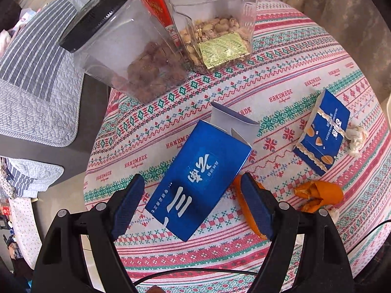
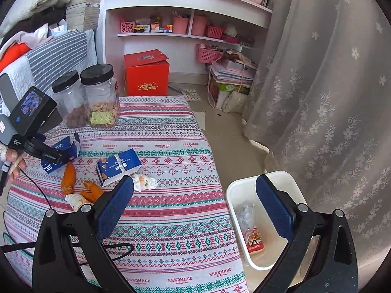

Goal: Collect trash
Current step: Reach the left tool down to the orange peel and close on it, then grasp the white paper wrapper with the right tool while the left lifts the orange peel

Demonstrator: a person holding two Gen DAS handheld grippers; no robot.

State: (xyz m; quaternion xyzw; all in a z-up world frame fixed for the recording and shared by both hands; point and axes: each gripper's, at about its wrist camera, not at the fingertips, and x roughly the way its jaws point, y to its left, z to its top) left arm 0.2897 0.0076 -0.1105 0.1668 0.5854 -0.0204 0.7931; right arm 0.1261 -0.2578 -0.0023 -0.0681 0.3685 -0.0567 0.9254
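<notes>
Left gripper (image 1: 193,205): jaws wide, pointing steeply down over the big blue carton (image 1: 199,178), which lies flat between the two pads with its top flap open. Pads stand apart from its sides; nothing gripped. White Chinese characters on its face; a fine line of print alongside is too small to read.

Ahead-left of this gripper: black-lidded clear jar (image 1: 127,56) of brown snacks. Beside it a second clear jar (image 1: 215,29) of pale nuts with a gold-green sachet against the wall.

Just behind the right pad: strip of orange peel (image 1: 240,202). Further right: more orange peel (image 1: 317,195), near a small blue box (image 1: 322,131) with lace-pattern bands and Chinese lettering. A crumpled tissue (image 1: 356,139) touches that box's far side.

Tablecloth (image 1: 281,78): red-green cross-stitch bands, "HANDMADE" repeated.

Right gripper (image 2: 195,205): jaws wide, empty, angled down past the table's edge. Crumpled tissue just ahead of its left pad. Under its right pad, on the floor: white waste bin (image 2: 234,195) holding a clear wrapper and a red-labelled packet. Far ahead, a red gift box (image 2: 146,73) with gold lettering.
</notes>
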